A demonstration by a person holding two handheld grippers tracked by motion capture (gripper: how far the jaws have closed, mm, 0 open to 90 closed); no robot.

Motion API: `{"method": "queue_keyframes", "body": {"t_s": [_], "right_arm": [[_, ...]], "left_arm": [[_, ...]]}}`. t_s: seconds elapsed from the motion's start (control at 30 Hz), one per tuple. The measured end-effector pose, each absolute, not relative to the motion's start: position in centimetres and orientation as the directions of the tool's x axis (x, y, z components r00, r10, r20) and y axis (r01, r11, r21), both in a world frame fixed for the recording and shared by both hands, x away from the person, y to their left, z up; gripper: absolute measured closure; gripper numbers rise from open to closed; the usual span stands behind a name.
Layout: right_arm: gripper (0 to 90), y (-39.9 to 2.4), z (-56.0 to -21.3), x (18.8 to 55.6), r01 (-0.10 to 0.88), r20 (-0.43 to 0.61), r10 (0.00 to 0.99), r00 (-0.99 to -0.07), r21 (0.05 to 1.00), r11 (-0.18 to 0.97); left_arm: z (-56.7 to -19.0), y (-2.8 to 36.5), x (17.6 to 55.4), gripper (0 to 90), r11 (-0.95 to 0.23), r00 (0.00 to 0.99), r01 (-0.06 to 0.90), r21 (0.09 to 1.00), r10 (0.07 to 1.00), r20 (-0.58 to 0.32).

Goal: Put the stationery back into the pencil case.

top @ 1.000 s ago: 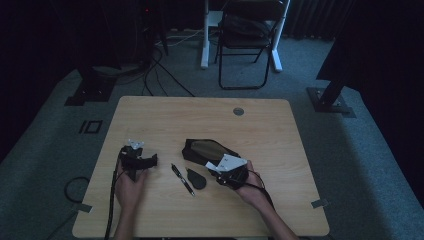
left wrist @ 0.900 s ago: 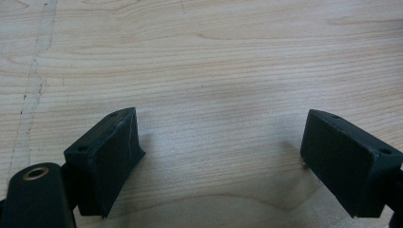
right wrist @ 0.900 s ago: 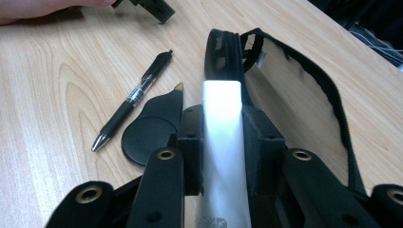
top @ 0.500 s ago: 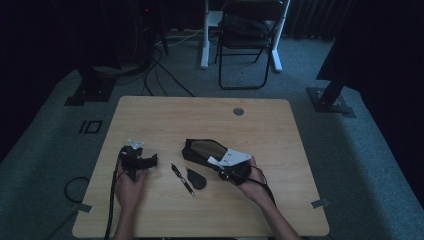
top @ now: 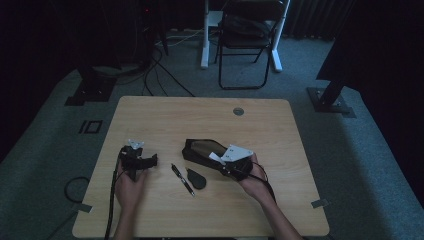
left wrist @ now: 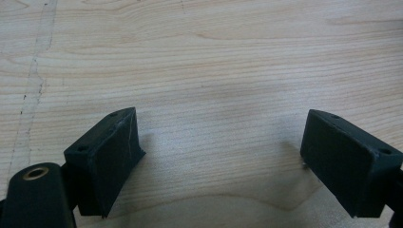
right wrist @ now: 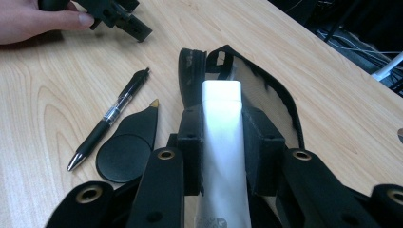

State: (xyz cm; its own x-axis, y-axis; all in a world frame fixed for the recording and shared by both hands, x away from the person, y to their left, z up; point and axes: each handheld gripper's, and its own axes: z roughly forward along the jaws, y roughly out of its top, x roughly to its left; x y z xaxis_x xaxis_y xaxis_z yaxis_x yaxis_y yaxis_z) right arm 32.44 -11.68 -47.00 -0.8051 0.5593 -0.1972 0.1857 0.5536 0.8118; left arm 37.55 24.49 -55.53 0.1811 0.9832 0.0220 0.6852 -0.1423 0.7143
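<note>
The right hand-held gripper point(right wrist: 222, 142) clamps a white tube point(right wrist: 222, 142) between its jaws, nose aimed at the open black pouch point(right wrist: 266, 90) just ahead, seemingly for loading. The left hand-held gripper point(left wrist: 218, 156), wide open and empty, rests on the surface point(left wrist: 214, 57).

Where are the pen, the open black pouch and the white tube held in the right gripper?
pen point(right wrist: 110, 116): right gripper view, on its clear barrel.
black pouch point(top: 200, 148): high view, on its open mouth.
white tube point(right wrist: 221, 118): right gripper view, on its flat end past the jaws.
right gripper point(right wrist: 222, 130): right gripper view, between its fingertips.
</note>
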Motion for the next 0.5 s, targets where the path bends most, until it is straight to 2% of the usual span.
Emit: {"method": "queue_keyframes", "body": {"t_s": [0.5], "right_arm": [[71.4, -11.71, -46.21, 33.50, 0.189, -0.187, 0.577, -0.795, 0.827, 0.529]], "left_arm": [[-55.53, 24.49, 37.55, 13.1, -0.142, 0.181, 0.685, 0.714, 0.983, 0.022]]}}
